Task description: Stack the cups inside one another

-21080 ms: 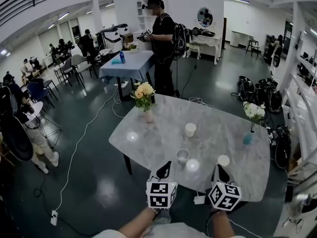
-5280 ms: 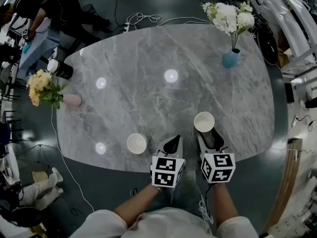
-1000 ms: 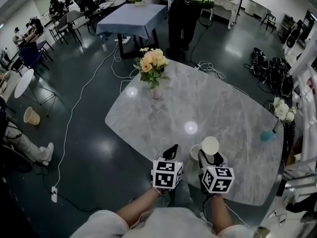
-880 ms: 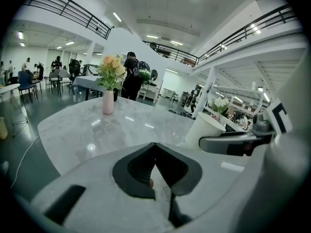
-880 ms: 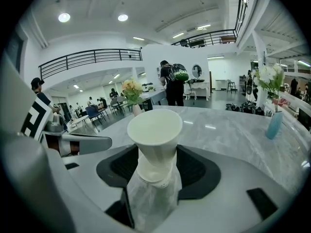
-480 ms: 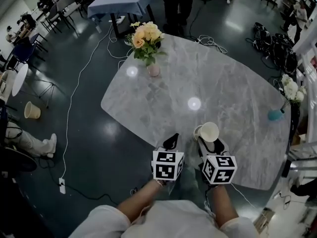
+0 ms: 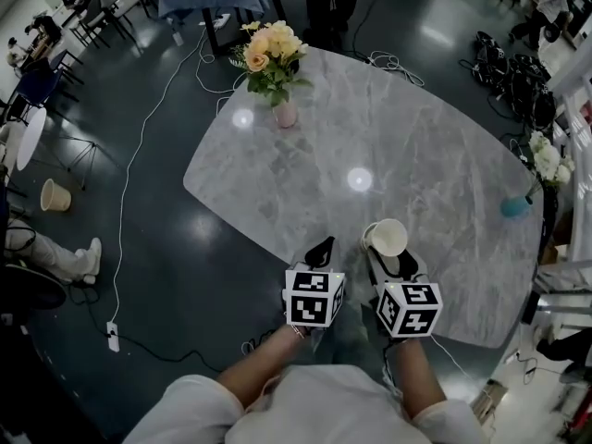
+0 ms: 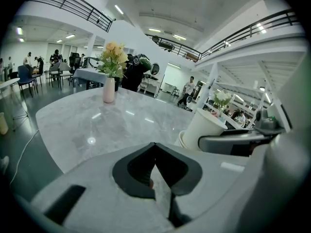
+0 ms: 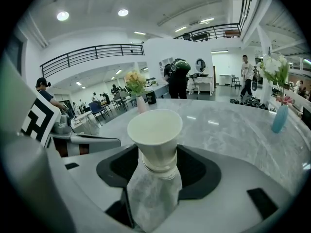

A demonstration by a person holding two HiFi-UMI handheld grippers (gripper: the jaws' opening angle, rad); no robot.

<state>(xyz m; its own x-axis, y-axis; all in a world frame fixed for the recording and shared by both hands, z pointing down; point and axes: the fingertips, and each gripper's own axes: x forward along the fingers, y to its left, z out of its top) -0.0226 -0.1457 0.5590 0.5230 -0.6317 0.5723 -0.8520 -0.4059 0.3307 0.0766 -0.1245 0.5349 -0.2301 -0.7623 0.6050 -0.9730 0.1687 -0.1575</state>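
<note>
My right tool point(image 7: 390, 262) clamps cup point(image 7: 388, 237), seemingly nested in second cup point(image 8: 181, 140) | my left tool point(image 7: 320, 251) closed, empty | both at counter point(image 7: 435, 155) edge

Ceiling lamps point(image 9: 62, 16) glare on table point(image 7: 435, 155); fisheye warp, dark corners.

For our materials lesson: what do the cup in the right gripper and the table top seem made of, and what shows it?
The cup: probably paper, matte off-white, thin-walled with a rolled rim. The table top: looks like polished grey marble, or an imitation; pale veins and mirrored lamp spots show.
</note>
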